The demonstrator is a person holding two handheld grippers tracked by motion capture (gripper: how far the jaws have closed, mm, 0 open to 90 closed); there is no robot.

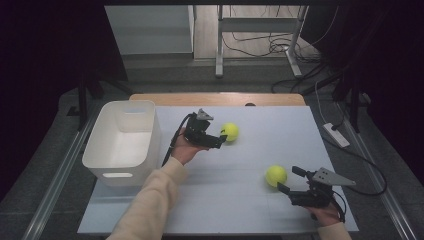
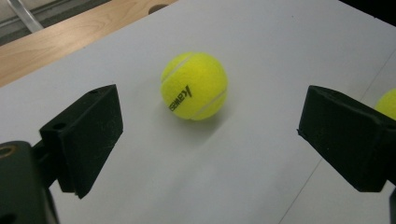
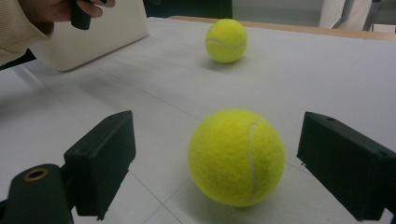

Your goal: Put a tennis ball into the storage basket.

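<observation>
Bin: the white bin [image 1: 122,142] stands off to the outer side of my left tongs, well apart from both balls; what I see of its inside in the high view holds nothing.

Left tongs: my left tongs [image 1: 221,140] hang over the white mat [image 1: 240,210], jaws spread wide, nothing between them yet.

Far ball: the far tennis ball [image 2: 194,86] lies on the mat just ahead of my left jaws, lined up with the gap but not inside it; in the high view it sits right at the jaw tips, and I cannot tell whether it touches one.

Near ball: the near tennis ball [image 3: 236,157] rests on the mat between the tips of my right jaws, nearly inside the opening, not yet pinched.

Right tongs: my right tongs [image 1: 291,180] are low over the mat, jaws wide apart, one on either side of the near ball.

Done so far: as I judge it, only the approach; both balls lie loose on the mat and neither is lifted.

Left to do: close on each ball, lift, carry both across to the bin and drop them in, which is nearly the whole job.
</observation>
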